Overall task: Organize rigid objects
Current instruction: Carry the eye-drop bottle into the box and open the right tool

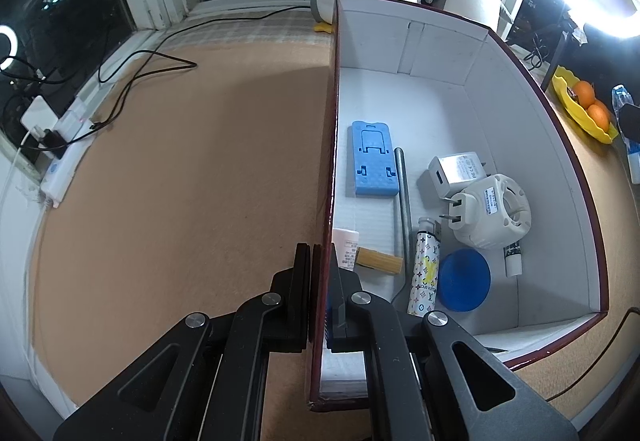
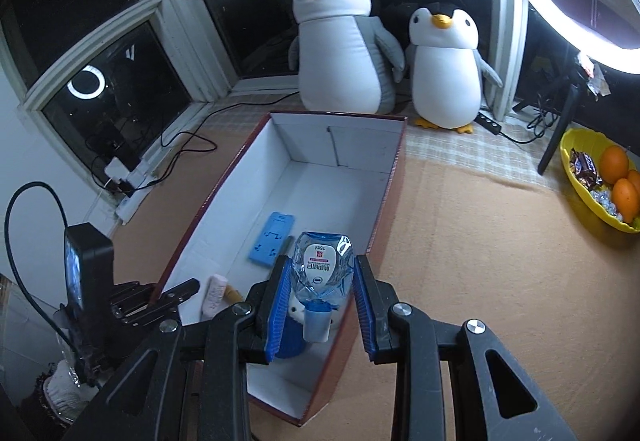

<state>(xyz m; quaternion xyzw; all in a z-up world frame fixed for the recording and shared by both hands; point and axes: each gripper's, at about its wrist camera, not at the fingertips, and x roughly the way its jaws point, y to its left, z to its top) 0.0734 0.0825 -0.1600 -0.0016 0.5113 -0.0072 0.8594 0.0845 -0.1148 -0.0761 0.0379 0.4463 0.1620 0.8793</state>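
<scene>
Right gripper (image 2: 320, 297); bottle (image 2: 322, 273) half-hidden

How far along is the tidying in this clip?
Mostly done: the blue phone stand, white charger and blue lid already lie in the box. The right tongs hold a small eye-drop bottle above it; the left tongs clamp the box wall. Only that bottle remains.

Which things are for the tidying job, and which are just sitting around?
For the job: box, small bottle in the right gripper, blue stand, white plug.
Just lying about: penguins, fruit bowl, ring light.
</scene>
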